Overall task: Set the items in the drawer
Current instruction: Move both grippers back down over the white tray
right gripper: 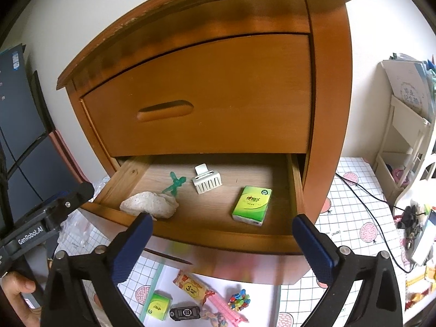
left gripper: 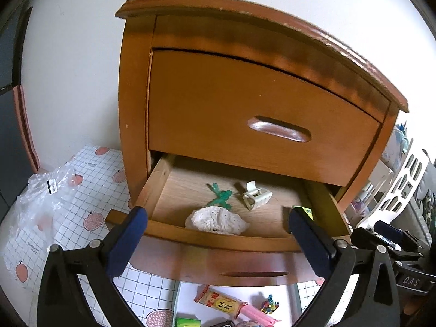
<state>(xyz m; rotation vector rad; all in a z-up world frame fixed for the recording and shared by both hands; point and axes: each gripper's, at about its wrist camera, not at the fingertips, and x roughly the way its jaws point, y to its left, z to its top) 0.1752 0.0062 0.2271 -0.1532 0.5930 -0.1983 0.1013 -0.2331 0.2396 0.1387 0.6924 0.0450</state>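
Note:
A wooden nightstand has its lower drawer (left gripper: 218, 238) (right gripper: 218, 241) pulled out. Inside lie a white lacy cloth (left gripper: 216, 221) (right gripper: 150, 204), a green toy figure (left gripper: 220, 196) (right gripper: 174, 184), a white plastic clip (left gripper: 256, 194) (right gripper: 207, 179) and a green tissue pack (right gripper: 252, 203). On the floor in front lie a snack packet (left gripper: 220, 301) (right gripper: 193, 286), a second green tissue pack (right gripper: 158, 306), a black car key (right gripper: 185, 312), a pink item (right gripper: 227, 309) and coloured clips (left gripper: 269, 306) (right gripper: 239, 299). My left gripper (left gripper: 218, 241) and right gripper (right gripper: 222, 245) both hover open and empty before the drawer front.
The upper drawer (left gripper: 253, 114) is closed. A crumpled clear plastic bag (left gripper: 46, 193) lies left on the checked mat (left gripper: 90, 190). A white shelf rack (right gripper: 403, 141), a black cable (right gripper: 365, 204) and clutter stand right. A hand (right gripper: 19, 297) holds the left tool.

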